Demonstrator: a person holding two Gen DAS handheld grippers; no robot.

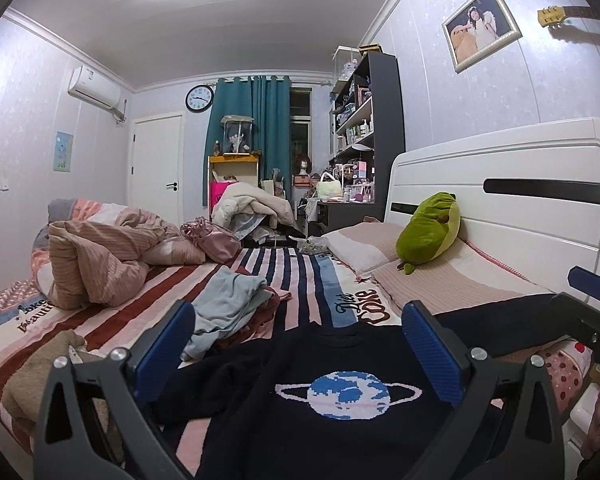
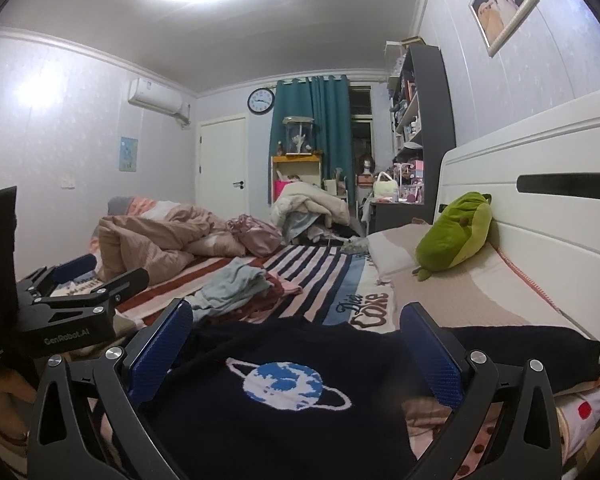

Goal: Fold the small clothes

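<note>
Where the striped bedspread [image 1: 300, 272] covers the bed [image 1: 500, 184], a navy sweater [image 1: 340, 360] with a blue ringed planet knitted on its chest lies spread flat at the near edge, neck toward the far side of the room, one sleeve stretched out toward the white headboard [image 2: 540, 208]. Beyond it, near the middle of the bedspread, sits a loose pile of clothes [image 1: 230, 304], pale blue on top with dark red and pink beneath. A crumpled pink striped duvet [image 1: 100, 256] is heaped farther off on the left side, with a shiny pink bundle [image 1: 212, 240] just beside it. A beige knitted garment [image 1: 44, 380] lies at the left edge of the bed, near the sweater's sleeve. A green plush toy [image 1: 428, 232] leans against the headboard on the pillows [image 2: 440, 280].

The left tongs [image 1: 300, 360] hover over the sweater's chest with their blue-padded fingers [image 1: 164, 352] spread wide apart, released and gripping nothing; the planet shows between them. The right tongs [image 2: 298, 356] hang likewise over the sweater, jaws wide and empty, the planet framed between the pads. From the right wrist view the left tongs appear at the far left as a black body, and from the left wrist view a blue pad of the right tongs shows at the far right edge
</note>
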